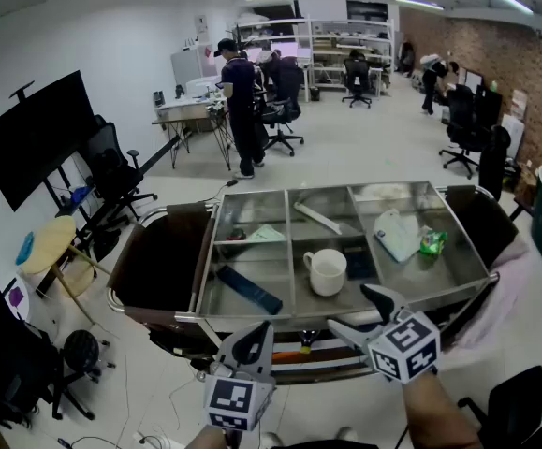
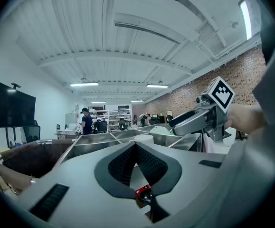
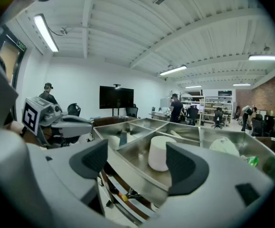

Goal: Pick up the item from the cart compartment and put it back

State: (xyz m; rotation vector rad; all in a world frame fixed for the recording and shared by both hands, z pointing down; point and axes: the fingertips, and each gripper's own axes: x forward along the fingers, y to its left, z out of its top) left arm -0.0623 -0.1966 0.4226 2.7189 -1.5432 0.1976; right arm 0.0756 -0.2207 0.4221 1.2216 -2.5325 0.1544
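While both grippers hang outside the cart, the mug stands upright in the middle front compartment, its handle turned left in the head view.

The right gripper sits on the near side of the mug, a little to its right. Its fingers are spread wide and empty. In the right gripper view the mug shows between them but well beyond their tips, and the cart's steel front rim crosses in front of it.

The left gripper is nearer the person than the mug and to its left. Its fingers are clenched tip to tip on nothing.

Around the mug:
- A dark pad lies just beside it on the right, in the same compartment.
- A dark blue bar lies flat past the divider to the mug's left.
- A pale stick lies in the compartment behind the mug.
- A green paper and a dark thing I cannot identify lie behind the mug and to its left.
- A white pouch and a green packet lie to the right of the mug, past another divider.

Far beyond the mug a person stands by a desk among office chairs. A black screen and a round stool are off to its left.
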